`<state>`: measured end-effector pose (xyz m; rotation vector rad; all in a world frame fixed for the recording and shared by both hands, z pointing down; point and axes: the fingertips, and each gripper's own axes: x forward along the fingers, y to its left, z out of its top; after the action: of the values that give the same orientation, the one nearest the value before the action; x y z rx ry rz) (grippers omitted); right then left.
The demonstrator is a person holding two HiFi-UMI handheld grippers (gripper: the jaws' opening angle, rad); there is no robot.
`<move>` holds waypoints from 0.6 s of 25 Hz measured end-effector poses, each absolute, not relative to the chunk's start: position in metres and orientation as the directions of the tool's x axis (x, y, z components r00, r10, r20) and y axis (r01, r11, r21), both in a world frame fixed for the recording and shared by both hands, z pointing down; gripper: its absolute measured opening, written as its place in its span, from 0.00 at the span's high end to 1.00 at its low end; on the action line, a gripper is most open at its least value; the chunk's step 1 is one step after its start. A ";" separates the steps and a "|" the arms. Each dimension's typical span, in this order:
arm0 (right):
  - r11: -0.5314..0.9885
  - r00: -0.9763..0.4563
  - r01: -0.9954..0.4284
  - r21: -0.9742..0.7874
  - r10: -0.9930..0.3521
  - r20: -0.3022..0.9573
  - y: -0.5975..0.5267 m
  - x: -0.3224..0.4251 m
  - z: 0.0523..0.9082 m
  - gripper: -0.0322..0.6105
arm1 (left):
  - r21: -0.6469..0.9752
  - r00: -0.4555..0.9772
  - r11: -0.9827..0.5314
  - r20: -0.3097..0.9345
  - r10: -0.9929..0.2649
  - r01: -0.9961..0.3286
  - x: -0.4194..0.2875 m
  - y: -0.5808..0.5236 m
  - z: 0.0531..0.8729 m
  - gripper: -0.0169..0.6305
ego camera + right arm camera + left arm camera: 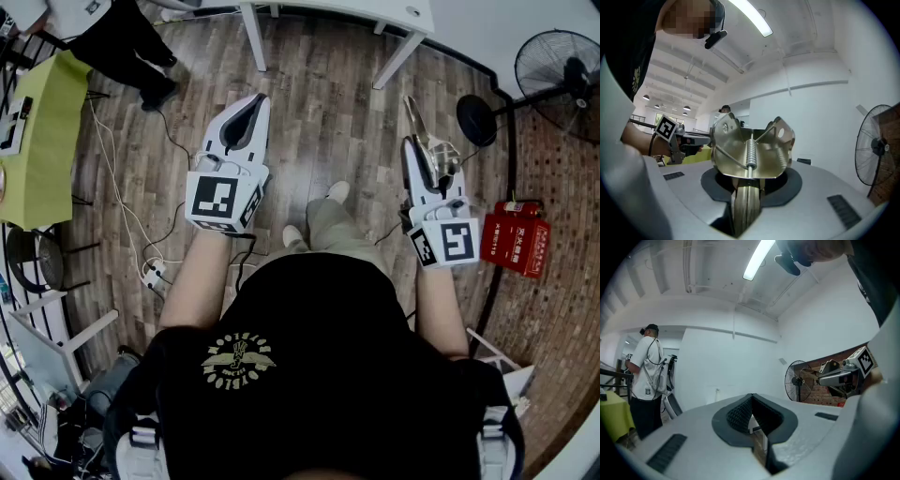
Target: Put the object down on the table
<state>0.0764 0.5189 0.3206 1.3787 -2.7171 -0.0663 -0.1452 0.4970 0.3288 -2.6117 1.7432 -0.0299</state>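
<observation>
Between the right gripper (748, 186) jaws, clenched on it, a metal spring clip (752, 150) points straight ahead; the white tabletop (337, 7) lies well beyond. Left gripper (751, 405) jaws are closed, empty.

Open floor (319, 122) before white table (356, 9)

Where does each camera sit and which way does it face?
Head view: on the person's head, facing down at wooden floor; torso, forearms, left gripper, right gripper show.
Left gripper view: rides that gripper, faces a white wall; black shirt shows.
Right gripper view: rides that gripper, faces its metal spring clip; left arm shows.
Shared: both gripper views catch the fan.
</observation>
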 end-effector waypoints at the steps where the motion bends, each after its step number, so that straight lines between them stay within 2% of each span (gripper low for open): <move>1: 0.591 -0.588 -0.802 0.080 -0.806 0.065 0.514 0.075 0.323 0.83 | -0.018 0.387 -0.387 0.011 -0.922 -0.922 -0.144 0.490 0.328 0.96; 8: 0.565 -0.562 -0.822 0.078 -0.825 0.052 0.473 0.090 0.332 0.82 | 0.029 0.424 -0.424 -0.010 -0.906 -0.905 -0.127 0.458 0.337 0.96; 15: 0.543 -0.540 -0.839 0.032 -0.839 0.070 0.439 0.111 0.343 0.82 | 0.044 0.416 -0.415 0.022 -0.909 -0.909 -0.122 0.424 0.351 0.96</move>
<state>0.1107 0.4386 0.3432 1.4663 -2.6916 0.0080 -0.1223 0.4240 0.3513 -2.6843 1.7249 0.0087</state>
